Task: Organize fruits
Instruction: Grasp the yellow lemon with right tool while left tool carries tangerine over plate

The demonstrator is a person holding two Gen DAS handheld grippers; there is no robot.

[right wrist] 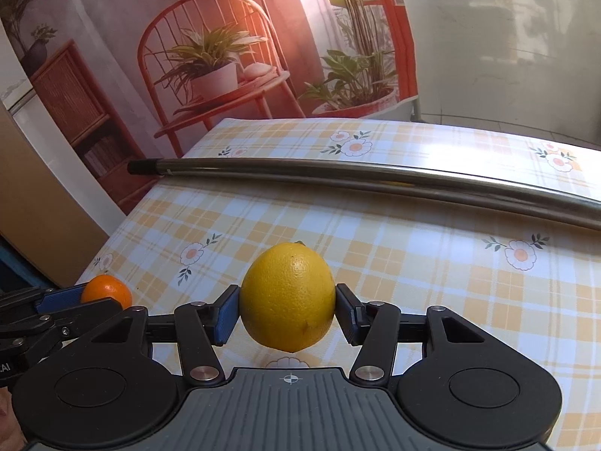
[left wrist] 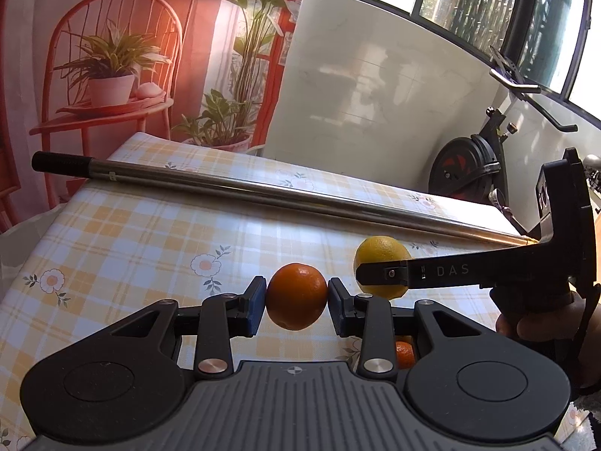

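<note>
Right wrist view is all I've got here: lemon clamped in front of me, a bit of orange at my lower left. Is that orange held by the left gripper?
Observer: Yes. The left gripper is shut on the orange, a pad on each side.
Operator: Any other fruit I can't see?
Observer: One more small orange fruit shows low down, behind the left gripper's right finger linkage.
Operator: How do my fingers sit beside the orange?
Observer: In the left wrist view, the right gripper comes in from the right, holding the lemon just right of the orange and a little farther back.
</note>
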